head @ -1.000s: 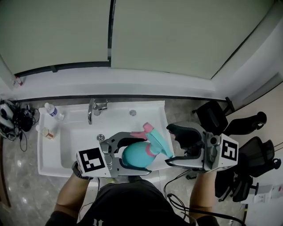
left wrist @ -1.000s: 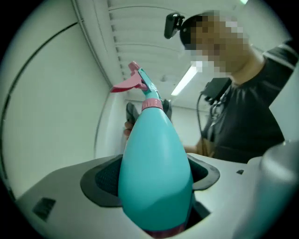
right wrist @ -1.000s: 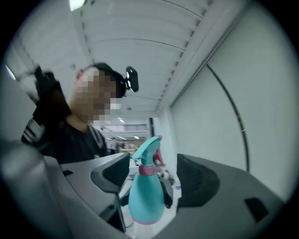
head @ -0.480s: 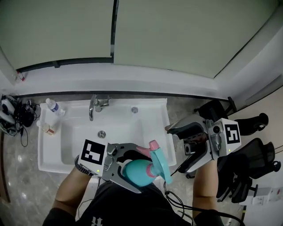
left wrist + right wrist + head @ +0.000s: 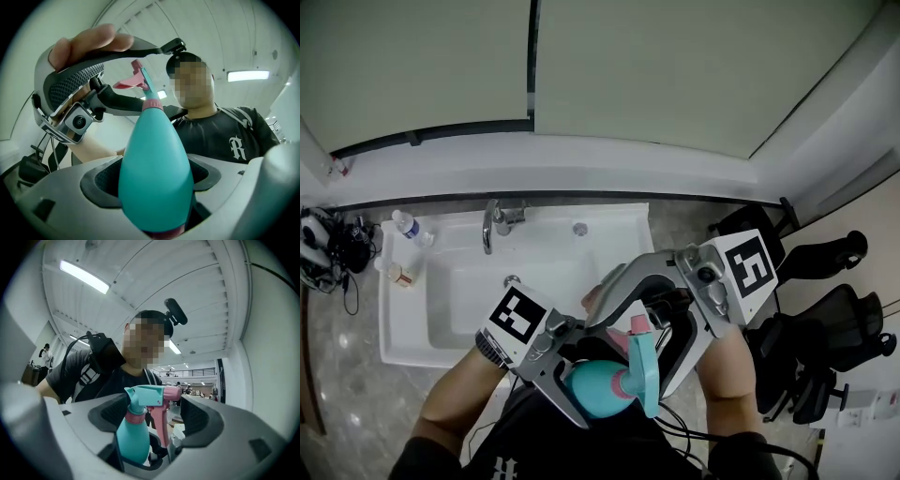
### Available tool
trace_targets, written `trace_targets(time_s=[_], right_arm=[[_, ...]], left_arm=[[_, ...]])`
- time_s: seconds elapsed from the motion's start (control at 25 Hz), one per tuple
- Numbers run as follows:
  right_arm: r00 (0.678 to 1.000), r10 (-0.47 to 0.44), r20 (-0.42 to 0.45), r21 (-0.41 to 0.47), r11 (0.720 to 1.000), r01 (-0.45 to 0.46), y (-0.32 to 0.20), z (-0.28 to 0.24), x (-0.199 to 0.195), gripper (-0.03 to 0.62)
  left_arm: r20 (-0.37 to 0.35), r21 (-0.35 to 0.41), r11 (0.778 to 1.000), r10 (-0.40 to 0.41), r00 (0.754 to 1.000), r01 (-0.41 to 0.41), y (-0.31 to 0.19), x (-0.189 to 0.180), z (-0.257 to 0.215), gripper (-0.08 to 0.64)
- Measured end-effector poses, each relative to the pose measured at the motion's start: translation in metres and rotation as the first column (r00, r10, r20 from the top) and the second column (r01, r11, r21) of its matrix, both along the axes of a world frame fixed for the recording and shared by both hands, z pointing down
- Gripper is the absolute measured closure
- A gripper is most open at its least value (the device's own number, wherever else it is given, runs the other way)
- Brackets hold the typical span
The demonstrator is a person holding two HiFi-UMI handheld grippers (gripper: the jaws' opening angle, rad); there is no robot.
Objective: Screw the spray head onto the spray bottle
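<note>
The left gripper has its jaws clamped on the teal spray bottle, both dark pads pressing on the round belly, as the left gripper view shows. The bottle is held in the air close to the person's chest, just on the near side of the white sink. It lies roughly level, with its neck towards the right gripper. The spray head, teal with a pink trigger and nozzle, sits on the neck above a pink collar; how tightly it sits cannot be told. The right gripper's jaws stand spread wide and have just been opening. The spray head is between them, with a gap to each pad, so they grip nothing. Behind, a chrome faucet stands at the sink's far rim, and a small clear bottle stands at the sink's far left corner.
</note>
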State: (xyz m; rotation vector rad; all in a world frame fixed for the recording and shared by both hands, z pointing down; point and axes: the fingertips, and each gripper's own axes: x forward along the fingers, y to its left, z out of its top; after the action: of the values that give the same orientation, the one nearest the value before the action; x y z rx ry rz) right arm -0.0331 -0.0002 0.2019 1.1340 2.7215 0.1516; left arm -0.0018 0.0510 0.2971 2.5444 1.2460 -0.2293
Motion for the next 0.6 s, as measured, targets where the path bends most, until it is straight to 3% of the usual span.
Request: trace_targets(time_s=[0.16,0.32,0.48,0.6], right_arm=[[0.999,-0.037,0.010,0.014,0.999,0.037,0.003,0.002,0.004,0.256],[1.000,-0.004,-0.008,0.018,1.000,0.004,0.000,0.003,0.001,0.261],[0.988,0.140,-0.059,0.008,0.990,-0.139,-0.012,0.010,-0.010,0.333],[0.953,0.294,-0.079,-0.015,0.955,-0.296,-0.029,0.012,-0.014,0.411]], left_arm=[[0.018,-0.034,0.999,0.017,1.000,-0.016,-0.008,0.005,0.003,0.179],[0.018,-0.018,1.000,-0.012,1.000,0.013,-0.014,0.004,0.005,0.179],[0.017,-0.002,0.996,-0.087,0.996,0.087,-0.026,-0.008,0.011,0.179],[0.026,-0.008,0.983,-0.184,0.983,0.185,-0.043,-0.016,0.014,0.179]])
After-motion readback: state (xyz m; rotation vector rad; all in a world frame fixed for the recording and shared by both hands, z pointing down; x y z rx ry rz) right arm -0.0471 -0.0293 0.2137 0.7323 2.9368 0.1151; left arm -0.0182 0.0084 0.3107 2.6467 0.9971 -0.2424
